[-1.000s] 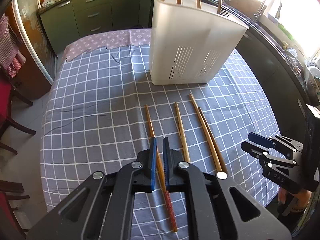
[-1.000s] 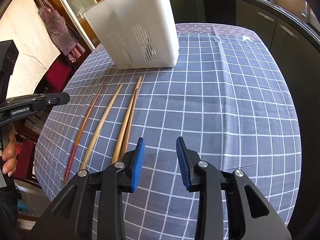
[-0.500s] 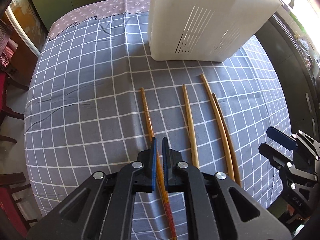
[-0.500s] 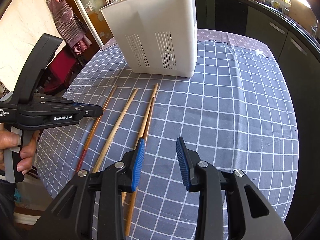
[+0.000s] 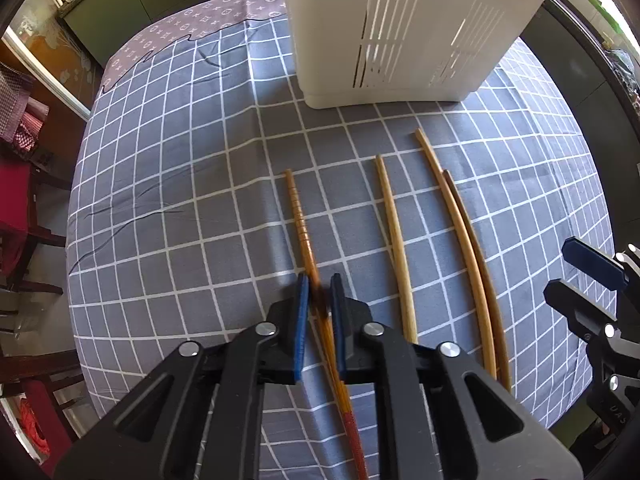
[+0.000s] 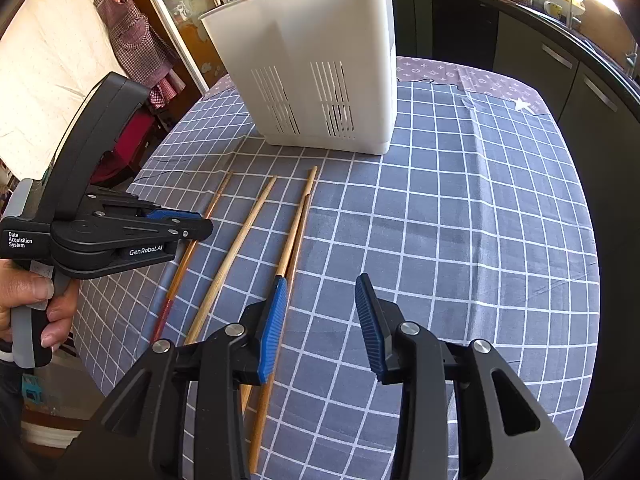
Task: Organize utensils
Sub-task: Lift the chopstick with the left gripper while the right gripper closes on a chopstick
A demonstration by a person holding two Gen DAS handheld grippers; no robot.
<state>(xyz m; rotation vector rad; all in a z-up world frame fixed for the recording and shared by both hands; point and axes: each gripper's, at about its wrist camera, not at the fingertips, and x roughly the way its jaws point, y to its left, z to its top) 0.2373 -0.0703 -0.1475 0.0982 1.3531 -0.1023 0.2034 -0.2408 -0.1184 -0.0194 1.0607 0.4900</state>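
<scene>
Chopstick (image 5: 305,236) btwn left gripper (image 5: 319,294) fingers, table edge near

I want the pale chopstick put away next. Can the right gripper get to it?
Probably yes. The right gripper is open, and the pale chopstick lies bare on the tablecloth just to its left, nothing covering it. The left gripper is beside it.

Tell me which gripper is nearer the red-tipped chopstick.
Left. The left gripper straddles the red-tipped chopstick, its pads close on either side. The right gripper hangs open farther right, above the paired chopsticks, beyond the lone pale chopstick.
</scene>
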